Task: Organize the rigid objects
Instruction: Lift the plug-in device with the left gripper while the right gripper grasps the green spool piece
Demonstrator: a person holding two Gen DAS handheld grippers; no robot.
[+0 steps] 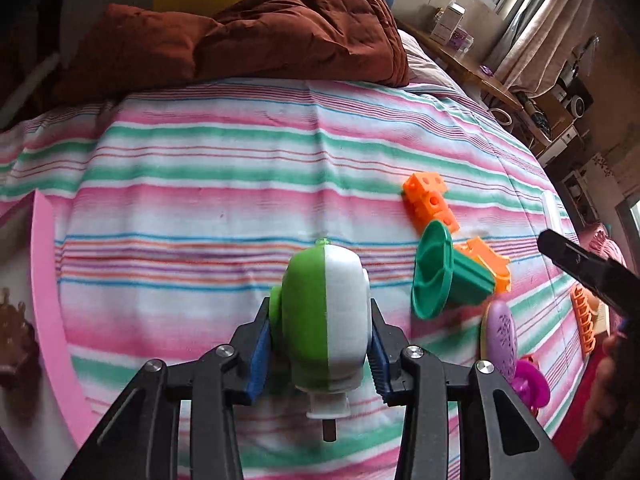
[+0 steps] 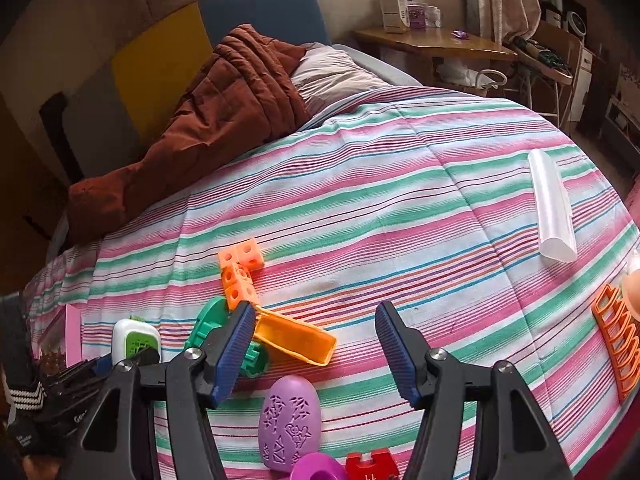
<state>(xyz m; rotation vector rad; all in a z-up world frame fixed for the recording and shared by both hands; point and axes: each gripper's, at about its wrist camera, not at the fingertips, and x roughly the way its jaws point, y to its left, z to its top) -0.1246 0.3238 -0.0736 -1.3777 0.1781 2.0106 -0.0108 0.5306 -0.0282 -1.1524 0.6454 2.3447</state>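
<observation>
A: Left wrist view first. The left gripper (image 1: 322, 344) is clamped on the green-and-white toy (image 1: 326, 320), low centre of the frame, blue pads pressed on both flanks. The toy hangs just over the striped cover (image 1: 200, 200); whether it touches I can't tell.

B: Risk there?

A: That shell is rounded and smooth, so it could squirt out of the pads if the hand swings fast. The gripper points steeply down at the bed. At the right lie a green funnel (image 1: 440, 276), orange blocks (image 1: 430, 200) and a purple egg (image 1: 500, 336), close enough to get knocked.

B: And the right wrist view?

A: The right gripper (image 2: 316, 350) stands half open with nothing between the jaws, also tilted down, hovering above the egg (image 2: 289, 424). An orange scoop (image 2: 296, 340) sits just beyond its left finger. The held toy shows at lower left (image 2: 136, 340). The two grippers are near each other, so a careless sweep could make them collide.
</observation>
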